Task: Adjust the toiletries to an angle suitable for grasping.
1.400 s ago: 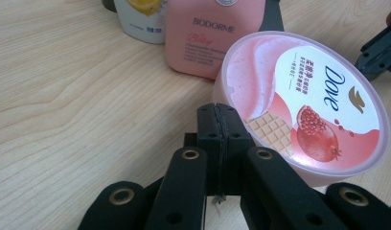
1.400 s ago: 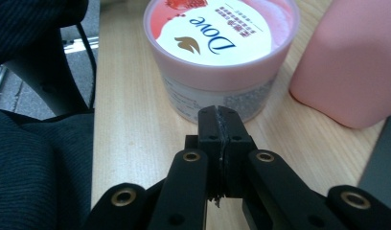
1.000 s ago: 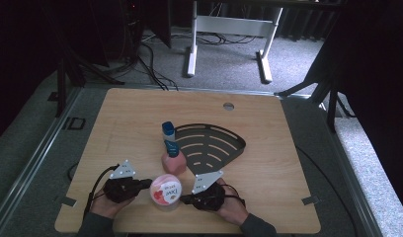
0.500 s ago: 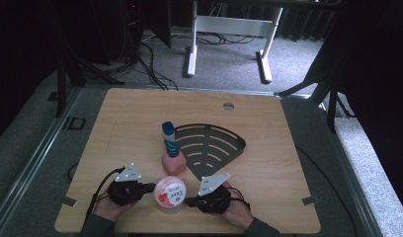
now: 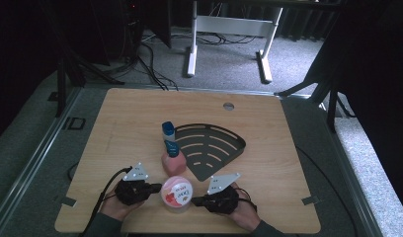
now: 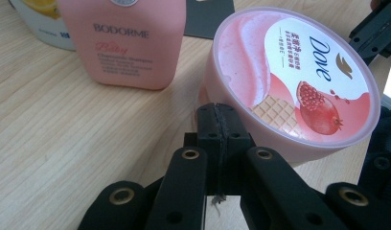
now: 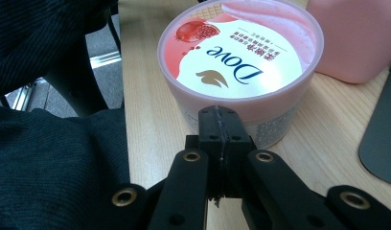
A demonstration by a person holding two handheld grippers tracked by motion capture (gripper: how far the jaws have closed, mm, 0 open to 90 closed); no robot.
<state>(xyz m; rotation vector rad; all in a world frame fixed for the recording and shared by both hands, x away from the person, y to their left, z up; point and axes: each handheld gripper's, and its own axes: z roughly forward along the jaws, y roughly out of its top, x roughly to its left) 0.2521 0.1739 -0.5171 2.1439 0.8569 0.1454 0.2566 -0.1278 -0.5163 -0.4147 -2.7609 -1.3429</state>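
A round pink Dove tub [image 5: 176, 193] [image 6: 299, 86] [image 7: 239, 57] stands on the wooden table [image 5: 120, 128] near its front edge. My left gripper [image 5: 151, 187] [image 6: 216, 117] is shut with nothing in it, its tips against the tub's left side. From the other side, my right gripper [image 5: 197, 200] [image 7: 217, 122] is shut and empty too, tips at the tub's wall. Just behind the tub stands a pink Bodorme bottle [image 5: 171, 155] [image 6: 124, 40] [image 7: 359, 36] with a blue cap.
A black fan-shaped slotted tray [image 5: 209, 148] lies flat right of the bottle. A white container [image 6: 38, 24] shows behind the bottle in the left gripper view. The table has a cable hole [image 5: 228, 106] at the back; dark sleeves come in at the front edge.
Both grippers and the tub have slid toward the table's front edge; the tub now stands farther from the bottle.
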